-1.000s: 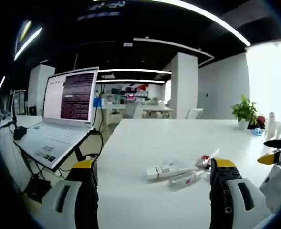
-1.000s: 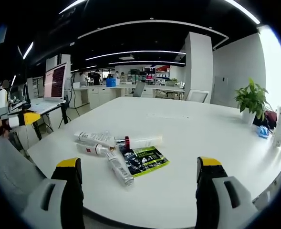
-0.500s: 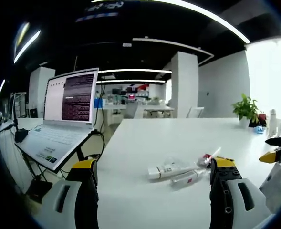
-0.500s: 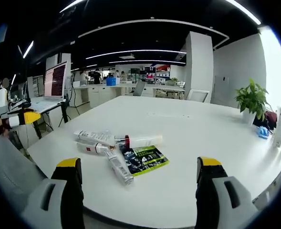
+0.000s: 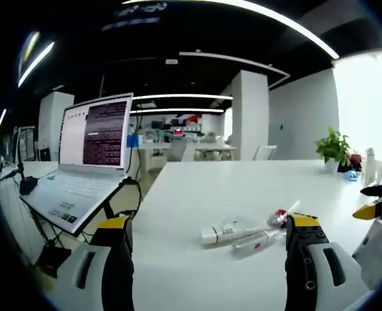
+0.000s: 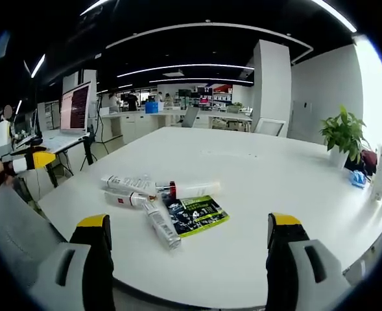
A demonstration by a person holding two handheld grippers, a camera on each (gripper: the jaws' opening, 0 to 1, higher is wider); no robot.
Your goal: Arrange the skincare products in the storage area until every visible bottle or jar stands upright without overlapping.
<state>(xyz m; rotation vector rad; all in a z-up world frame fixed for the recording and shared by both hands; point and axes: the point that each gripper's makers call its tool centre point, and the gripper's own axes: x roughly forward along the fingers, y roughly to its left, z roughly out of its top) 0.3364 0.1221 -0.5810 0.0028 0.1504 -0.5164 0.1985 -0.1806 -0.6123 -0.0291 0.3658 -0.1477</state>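
Several skincare tubes lie flat in a small heap on the white table (image 6: 255, 175): a white tube (image 6: 127, 184), a red-capped tube (image 6: 189, 190), a clear bottle (image 6: 161, 226) and a dark green sachet (image 6: 194, 215). In the left gripper view the white tube (image 5: 227, 231), a clear bottle (image 5: 253, 242) and the red-capped tube (image 5: 283, 212) lie just left of my right jaw. My left gripper (image 5: 207, 259) is open with nothing between its jaws. My right gripper (image 6: 185, 256) is open too, short of the heap. The other gripper's yellow tip shows at each view's edge (image 6: 32, 159) (image 5: 372, 208).
An open laptop (image 5: 87, 162) stands on a stand left of the table with cables below it. A potted plant (image 6: 343, 137) and small items (image 6: 375, 172) sit at the table's far right. Desks and a white pillar (image 6: 268, 91) fill the office behind.
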